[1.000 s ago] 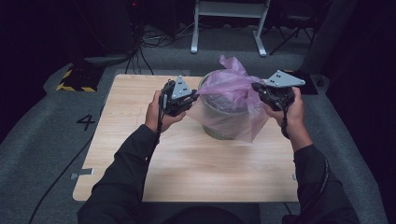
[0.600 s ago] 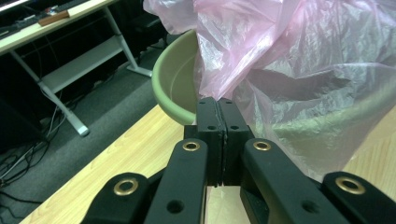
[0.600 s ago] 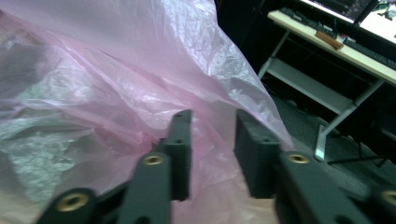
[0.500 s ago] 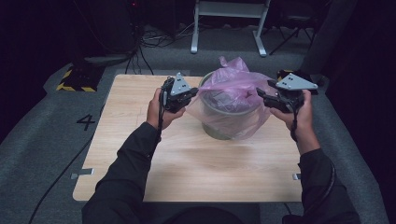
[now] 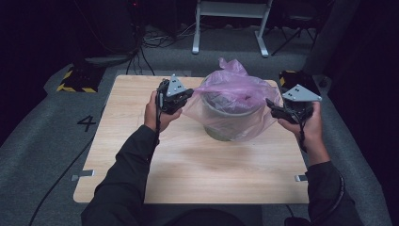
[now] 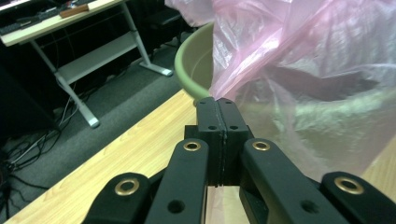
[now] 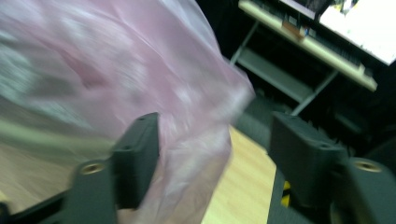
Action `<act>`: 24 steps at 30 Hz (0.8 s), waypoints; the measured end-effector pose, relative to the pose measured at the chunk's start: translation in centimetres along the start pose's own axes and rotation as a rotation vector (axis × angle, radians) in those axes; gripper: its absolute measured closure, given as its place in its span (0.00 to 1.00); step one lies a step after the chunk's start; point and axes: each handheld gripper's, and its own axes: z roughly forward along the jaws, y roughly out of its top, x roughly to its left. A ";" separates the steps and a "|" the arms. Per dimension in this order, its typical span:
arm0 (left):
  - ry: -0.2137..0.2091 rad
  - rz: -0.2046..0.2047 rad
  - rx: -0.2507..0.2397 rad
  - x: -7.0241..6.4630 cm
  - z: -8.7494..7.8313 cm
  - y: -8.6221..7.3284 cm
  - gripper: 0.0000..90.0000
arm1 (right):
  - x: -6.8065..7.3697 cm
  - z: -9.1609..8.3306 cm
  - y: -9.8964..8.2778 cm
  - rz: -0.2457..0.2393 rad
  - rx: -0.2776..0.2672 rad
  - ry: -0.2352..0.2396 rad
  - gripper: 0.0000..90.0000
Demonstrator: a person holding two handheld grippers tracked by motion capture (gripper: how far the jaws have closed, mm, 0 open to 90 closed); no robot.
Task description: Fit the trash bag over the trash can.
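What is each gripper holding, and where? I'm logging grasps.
Left gripper pinches the pink bag at its edge by the bin's rim; right gripper holds nothing, jaws open.

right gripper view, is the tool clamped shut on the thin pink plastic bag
No, the right tool stands open, its two black pads wide apart, with the thin pink plastic bag loose between them.

Light wooden counter (image 5: 197, 165) on grey carpet floor (image 5: 42, 155) marked "4", black-yellow striped block (image 5: 75, 81) far left, white metal desk frame (image 5: 230, 23) behind, black cables (image 5: 150, 40).
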 end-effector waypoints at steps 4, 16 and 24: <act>0.008 -0.004 0.026 0.3 0.6 -0.7 1.00 | -0.7 1.2 -0.9 0.016 0.037 -0.011 0.71; 0.006 -0.029 0.077 1.1 2.8 -2.2 1.00 | -3.2 5.5 -0.8 0.107 0.004 -0.037 0.93; -0.009 -0.060 0.100 1.0 5.0 -3.3 0.99 | -3.2 8.9 -1.4 0.210 0.031 0.019 0.90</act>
